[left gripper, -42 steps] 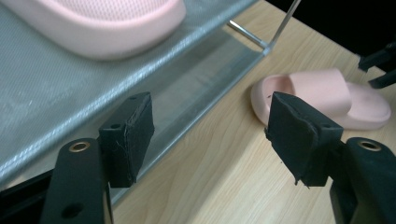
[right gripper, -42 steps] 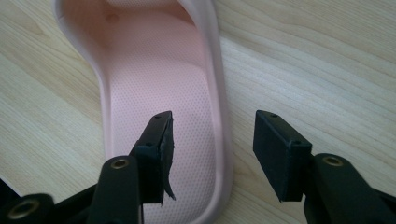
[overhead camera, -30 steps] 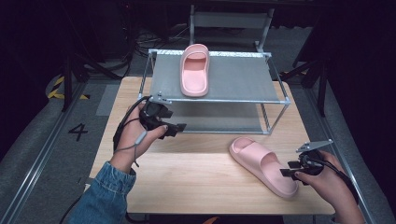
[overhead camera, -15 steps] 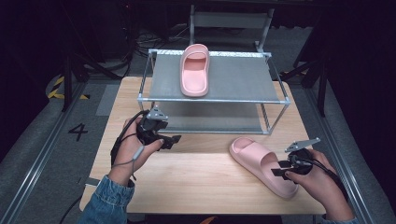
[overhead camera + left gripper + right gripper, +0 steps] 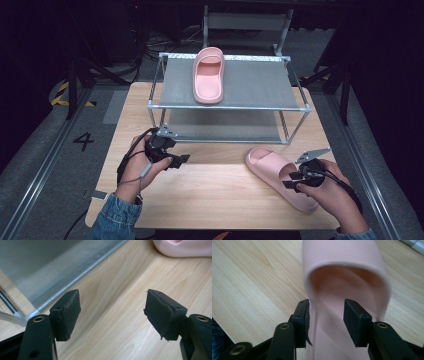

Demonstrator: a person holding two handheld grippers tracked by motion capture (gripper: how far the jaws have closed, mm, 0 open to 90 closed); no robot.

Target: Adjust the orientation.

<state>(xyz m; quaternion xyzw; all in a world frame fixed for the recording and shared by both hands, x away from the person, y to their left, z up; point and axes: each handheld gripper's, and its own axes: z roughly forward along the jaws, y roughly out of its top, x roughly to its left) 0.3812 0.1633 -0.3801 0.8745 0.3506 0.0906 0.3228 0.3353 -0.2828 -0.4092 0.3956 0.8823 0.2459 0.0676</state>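
Jaws of the right gripper (image 5: 325,322) stand apart and straddle one side wall of the pink slipper (image 5: 347,277) on the table — one pad outside the rim, the other over the dimpled footbed, not clamped. In the high view the right gripper (image 5: 295,180) sits over the heel half of that slipper (image 5: 277,172), which lies sole down and slantwise on the wooden table (image 5: 220,195), its toe toward the rack, near the table's right front.

Across the table, well apart, the left gripper (image 5: 181,161) is held low by the person's left hand (image 5: 145,160), just before the rack's left front leg. Its jaws gape wide with nothing between them — bare wood shows in the gap of the left gripper (image 5: 112,312), with the rack's lower grey shelf (image 5: 50,267) ahead and to one side and an edge of the slipper at the far corner.

Behind both stands the metal rack (image 5: 295,95). A second pink slipper (image 5: 208,75) lies on its top shelf, left of centre, toe pointing away from the person.
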